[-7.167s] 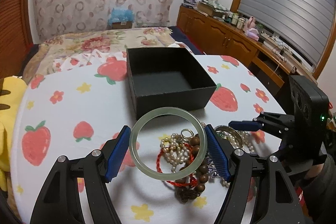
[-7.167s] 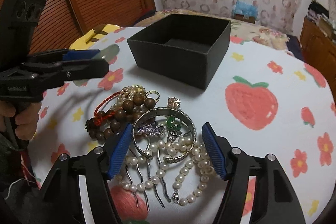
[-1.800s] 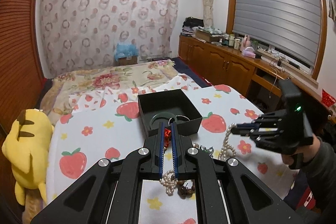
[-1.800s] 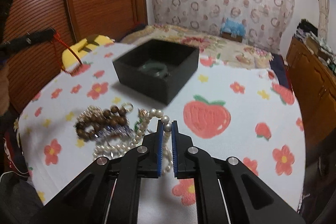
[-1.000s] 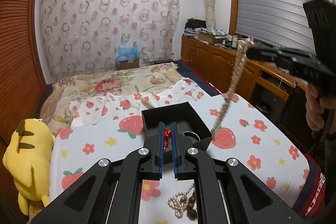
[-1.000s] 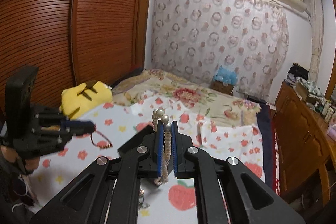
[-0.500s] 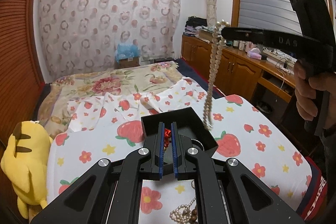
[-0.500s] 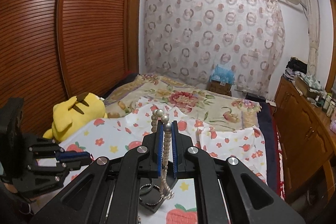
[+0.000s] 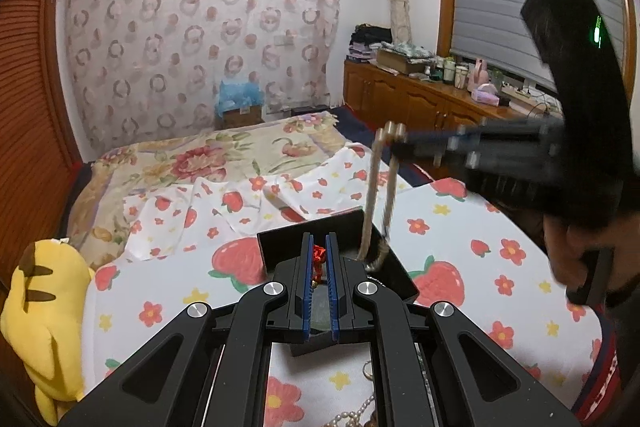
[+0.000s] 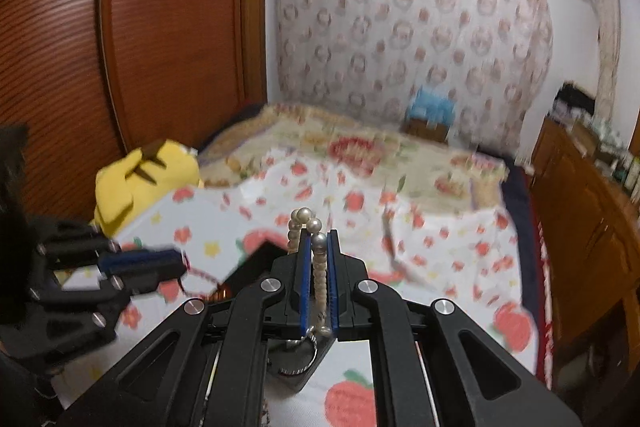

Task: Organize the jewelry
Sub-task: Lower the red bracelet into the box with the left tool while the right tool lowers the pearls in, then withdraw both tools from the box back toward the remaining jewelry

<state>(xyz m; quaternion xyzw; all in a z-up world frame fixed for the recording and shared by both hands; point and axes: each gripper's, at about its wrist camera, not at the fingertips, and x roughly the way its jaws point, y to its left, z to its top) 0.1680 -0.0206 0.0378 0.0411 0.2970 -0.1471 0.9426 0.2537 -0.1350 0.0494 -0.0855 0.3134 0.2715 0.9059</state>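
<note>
A: Bedroom, strawberry-print cloth (image 9: 460, 239). How far along?

B: Partway. The left gripper (image 9: 320, 291) pinches a red cord bracelet (image 9: 319, 255) above the black box (image 9: 394, 273). The right gripper (image 10: 319, 281) clamps a pearl necklace (image 10: 320, 275), dangling into that box. More pearls (image 9: 352, 415) remain on the cloth.

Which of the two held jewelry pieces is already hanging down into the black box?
The pearl necklace, shut in the right gripper: its loop dangles into the black box. The red cord bracelet sits pinched in the left gripper, above the box.
</note>
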